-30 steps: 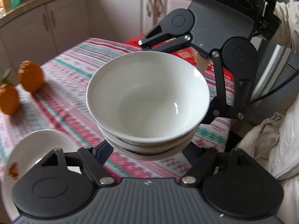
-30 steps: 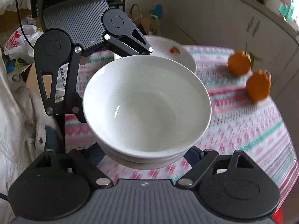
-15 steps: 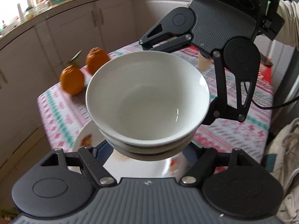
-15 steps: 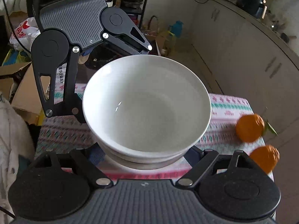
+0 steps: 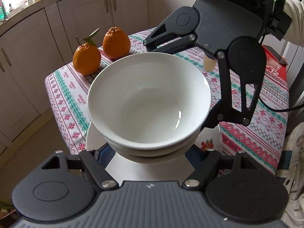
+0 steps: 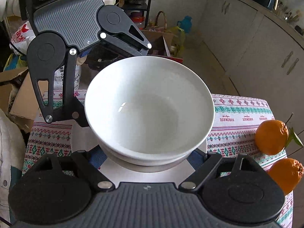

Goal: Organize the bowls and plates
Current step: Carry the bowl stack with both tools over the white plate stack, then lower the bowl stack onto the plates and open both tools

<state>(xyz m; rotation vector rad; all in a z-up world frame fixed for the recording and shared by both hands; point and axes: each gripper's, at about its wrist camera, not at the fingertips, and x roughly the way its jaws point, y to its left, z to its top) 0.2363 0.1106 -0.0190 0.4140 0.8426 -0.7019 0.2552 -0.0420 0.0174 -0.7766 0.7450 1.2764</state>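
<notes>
A stack of two white bowls (image 5: 150, 106) is held in the air between both grippers, which face each other from opposite sides. My left gripper (image 5: 146, 152) has its fingers spread around the lower bowl's base and presses on it. My right gripper (image 6: 146, 155) clasps the same stack (image 6: 150, 106) from the other side. Each gripper's fingertips are hidden under the bowls. Right below the stack lies a white plate (image 5: 209, 142) with a small fruit print, also seen in the right wrist view (image 6: 85, 136).
The small table has a striped patterned cloth (image 5: 68, 98). Two oranges (image 5: 100, 51) stand near its far corner, also in the right wrist view (image 6: 273, 138). A red box (image 5: 275, 66) lies at the table's other end. Cupboards and floor clutter surround the table.
Both grippers have swung the bowl stack across the table until it hangs over the white plate. The oranges now sit closer in the left view. The hold on the bowls is unchanged.
</notes>
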